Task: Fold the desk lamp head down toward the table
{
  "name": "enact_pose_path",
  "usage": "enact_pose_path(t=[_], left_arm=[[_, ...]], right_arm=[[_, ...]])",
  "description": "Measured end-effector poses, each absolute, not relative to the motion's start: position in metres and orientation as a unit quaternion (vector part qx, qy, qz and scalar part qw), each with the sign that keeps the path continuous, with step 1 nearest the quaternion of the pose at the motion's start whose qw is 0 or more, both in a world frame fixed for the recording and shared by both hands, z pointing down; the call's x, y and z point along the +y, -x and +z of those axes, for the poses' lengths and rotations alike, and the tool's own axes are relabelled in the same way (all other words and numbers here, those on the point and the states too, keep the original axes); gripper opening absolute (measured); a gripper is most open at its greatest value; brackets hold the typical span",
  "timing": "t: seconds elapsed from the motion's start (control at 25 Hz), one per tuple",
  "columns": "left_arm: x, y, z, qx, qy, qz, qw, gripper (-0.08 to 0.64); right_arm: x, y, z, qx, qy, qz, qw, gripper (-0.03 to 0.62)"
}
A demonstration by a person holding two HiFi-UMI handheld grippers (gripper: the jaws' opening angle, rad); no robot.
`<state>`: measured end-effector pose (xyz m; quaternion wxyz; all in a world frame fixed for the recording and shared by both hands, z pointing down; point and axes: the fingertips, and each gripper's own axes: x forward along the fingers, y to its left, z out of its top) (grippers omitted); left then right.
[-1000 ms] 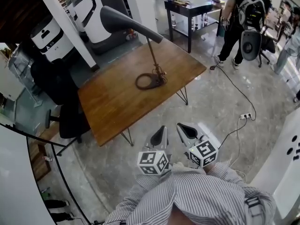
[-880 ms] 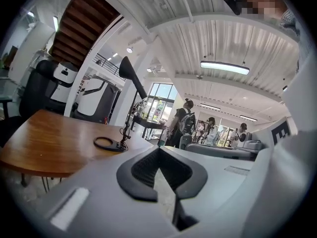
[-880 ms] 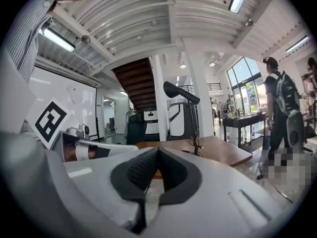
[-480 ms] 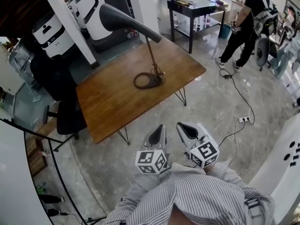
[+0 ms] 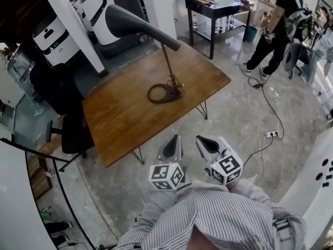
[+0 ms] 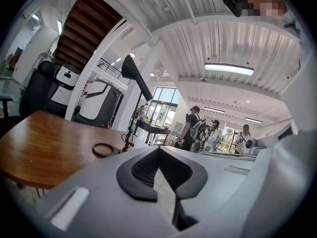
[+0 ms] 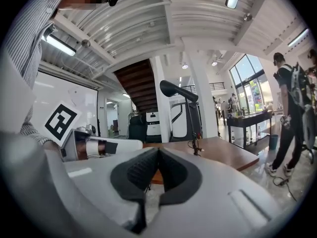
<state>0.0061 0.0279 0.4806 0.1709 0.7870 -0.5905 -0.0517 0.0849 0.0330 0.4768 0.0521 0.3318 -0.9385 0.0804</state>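
Tool-holding hands hidden under striped shirt point(image 5: 223, 212) | desk lamp point(image 5: 130, 22) cable unclear | left tool point(image 6: 158, 148) closed, empty | right tool point(image 7: 158, 148) closed, empty | both apart from worktop point(image 5: 125, 119)

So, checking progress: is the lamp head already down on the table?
No, the lamp head sits raised high above the wooden table.
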Motion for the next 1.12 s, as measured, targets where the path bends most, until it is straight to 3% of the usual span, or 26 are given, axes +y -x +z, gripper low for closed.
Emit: enact_pose_path(t=[0.64,1.12], left_arm=[[-0.135,0.099,0.454,-0.551,-0.822,-0.041,0.135,0.005],[-0.211,0.155,0.412,-0.549,-0.833,-0.028,0.065,0.008]], right_arm=[[-0.141,0.015,0.463,-0.917,-0.393,0.058,0.044,0.002],[-0.22,0.032,0.456,-0.902,-0.428,0.011,0.053,0.017]])
